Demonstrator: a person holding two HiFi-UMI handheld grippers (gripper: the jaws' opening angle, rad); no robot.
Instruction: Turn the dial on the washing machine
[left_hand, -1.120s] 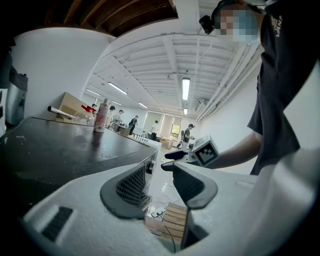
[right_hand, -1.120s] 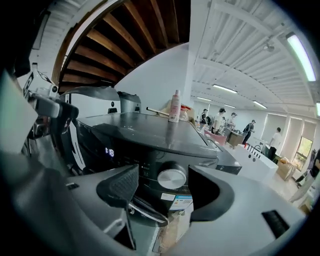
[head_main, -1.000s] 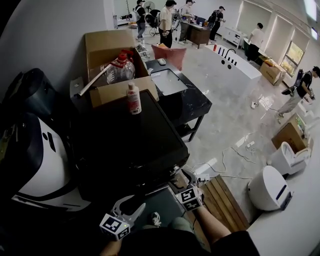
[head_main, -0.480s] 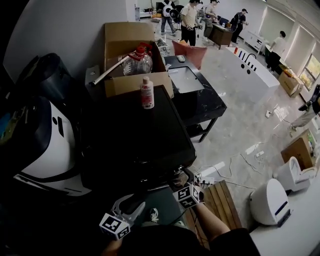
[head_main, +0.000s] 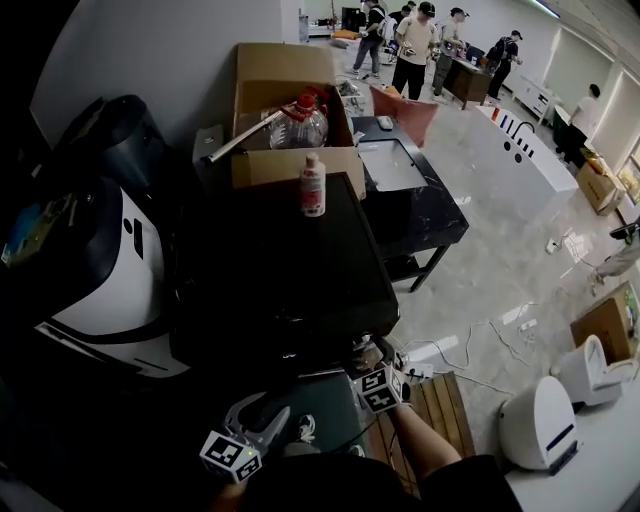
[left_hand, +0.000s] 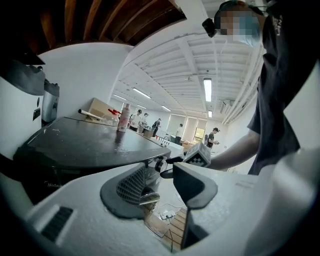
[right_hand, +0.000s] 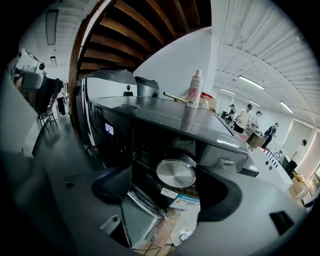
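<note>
The silver dial (right_hand: 176, 173) sits on the front panel of the dark washing machine (right_hand: 145, 125). It lies straight ahead between the jaws of the right gripper (right_hand: 167, 191), which are opening and stand clear of its rim on both sides. Beyond and above, a bottle (right_hand: 194, 89) stands on the machine's top; the left gripper (left_hand: 160, 187) waits behind the right one, its jaws apart and empty.
</note>
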